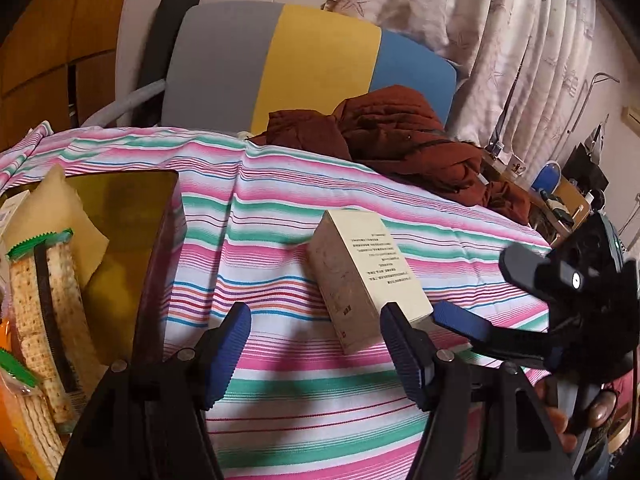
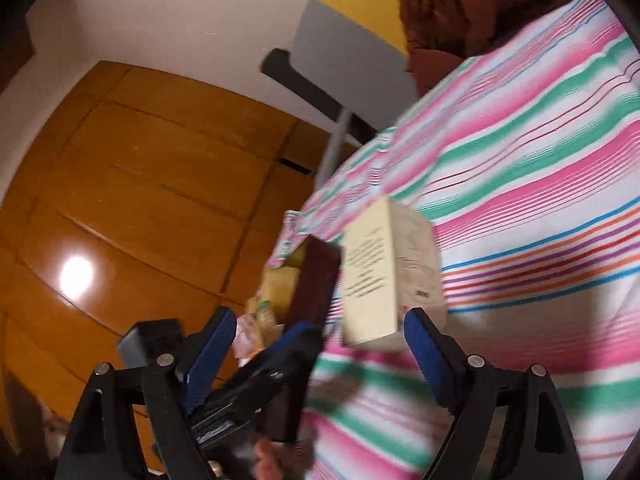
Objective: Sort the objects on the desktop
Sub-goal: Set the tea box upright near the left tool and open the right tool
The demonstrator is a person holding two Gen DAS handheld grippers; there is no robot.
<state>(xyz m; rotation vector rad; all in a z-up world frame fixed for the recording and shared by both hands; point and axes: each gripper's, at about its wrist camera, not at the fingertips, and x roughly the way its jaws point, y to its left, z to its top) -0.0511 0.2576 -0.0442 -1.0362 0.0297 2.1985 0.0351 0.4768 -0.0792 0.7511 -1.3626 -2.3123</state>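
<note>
A cream box (image 1: 364,276) with small print lies flat on the striped cloth (image 1: 280,208), a little ahead of my left gripper (image 1: 316,356). That gripper is open, with only cloth between its blue pads. My right gripper (image 1: 474,286) comes in from the right. It is open, and its nearer fingertip is close to the box's near corner. In the right wrist view the box (image 2: 384,272) lies just ahead of the open right gripper (image 2: 320,354), near its right pad. An amber bin (image 1: 132,216) on the left holds cracker packs (image 1: 44,312).
A rust-brown garment (image 1: 400,136) is heaped at the far edge of the cloth. Behind it is a grey, yellow and blue chair back (image 1: 320,60). Curtains and a cluttered desk (image 1: 560,200) are at the right. Wooden cabinet doors (image 2: 120,200) stand beyond the table's left end.
</note>
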